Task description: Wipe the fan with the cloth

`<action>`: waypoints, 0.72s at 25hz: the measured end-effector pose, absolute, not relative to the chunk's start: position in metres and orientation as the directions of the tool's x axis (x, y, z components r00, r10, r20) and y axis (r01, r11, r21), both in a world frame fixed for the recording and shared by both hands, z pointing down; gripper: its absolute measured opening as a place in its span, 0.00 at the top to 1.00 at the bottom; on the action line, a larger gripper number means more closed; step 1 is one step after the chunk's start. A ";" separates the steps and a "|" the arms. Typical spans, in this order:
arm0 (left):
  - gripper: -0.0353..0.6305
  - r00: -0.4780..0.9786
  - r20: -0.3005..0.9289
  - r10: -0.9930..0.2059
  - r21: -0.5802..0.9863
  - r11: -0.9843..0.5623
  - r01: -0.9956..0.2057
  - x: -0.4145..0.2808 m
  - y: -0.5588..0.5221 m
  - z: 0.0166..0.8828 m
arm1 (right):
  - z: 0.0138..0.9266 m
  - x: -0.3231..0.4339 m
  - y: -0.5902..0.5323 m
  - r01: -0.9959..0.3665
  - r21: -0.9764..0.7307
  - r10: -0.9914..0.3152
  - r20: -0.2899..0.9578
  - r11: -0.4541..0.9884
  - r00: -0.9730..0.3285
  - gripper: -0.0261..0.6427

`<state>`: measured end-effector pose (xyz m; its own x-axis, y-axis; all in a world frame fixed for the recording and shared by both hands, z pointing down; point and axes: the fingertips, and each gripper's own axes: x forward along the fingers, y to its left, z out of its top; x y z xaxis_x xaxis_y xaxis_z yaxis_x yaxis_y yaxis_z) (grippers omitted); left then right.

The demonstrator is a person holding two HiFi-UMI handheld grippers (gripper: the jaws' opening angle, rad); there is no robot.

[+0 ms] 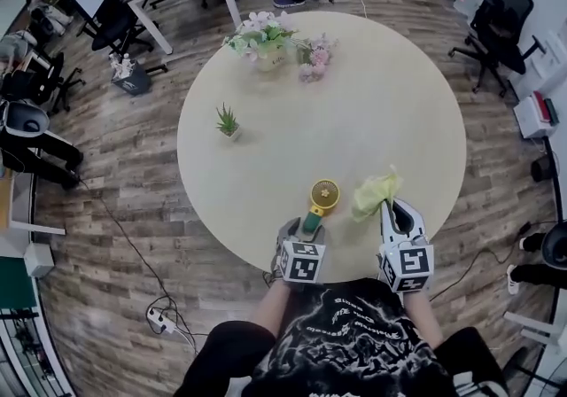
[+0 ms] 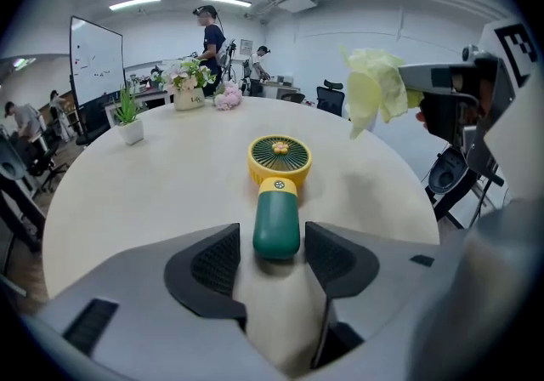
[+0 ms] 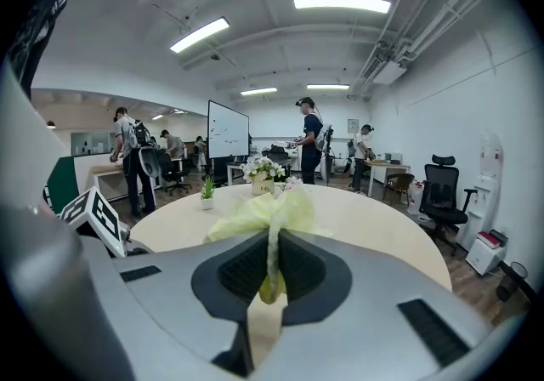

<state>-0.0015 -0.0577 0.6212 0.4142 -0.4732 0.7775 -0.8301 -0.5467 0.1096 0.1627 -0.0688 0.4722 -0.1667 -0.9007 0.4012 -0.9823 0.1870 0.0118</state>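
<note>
fan (image 1: 324,194) handle end hid by left gripper (image 1: 304,228)

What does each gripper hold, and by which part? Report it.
Right gripper pinches the cloth by a bunched fold. Left gripper holds nothing: its open jaws flank the fan's green handle without pressing.

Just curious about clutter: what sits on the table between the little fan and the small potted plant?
Nothing; the head view shows only bare table between the fan and the potted plant.
</note>
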 end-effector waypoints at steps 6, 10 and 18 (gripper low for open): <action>0.66 0.384 0.777 -0.499 0.068 -0.539 -0.839 -0.004 -0.058 0.621 | 0.483 0.159 -0.075 -0.967 0.007 -0.877 0.422 0.255 -0.228 0.92; 0.66 0.397 0.769 -0.501 0.060 -0.561 -0.825 -0.001 -0.059 0.622 | 0.487 0.162 -0.077 -0.961 0.008 -0.868 0.433 0.276 -0.245 0.92; 0.67 0.450 0.769 -0.454 0.075 -0.635 -0.769 0.001 -0.061 0.622 | 0.512 0.156 -0.104 -0.931 0.049 -0.804 0.522 0.362 -0.285 0.92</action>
<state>0.0011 -0.0608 0.6217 0.4503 -0.4544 0.7686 -0.7687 -0.6352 0.0749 0.1556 -0.1039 0.5124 -0.2849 -0.8038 0.5222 -0.9310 0.3617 0.0488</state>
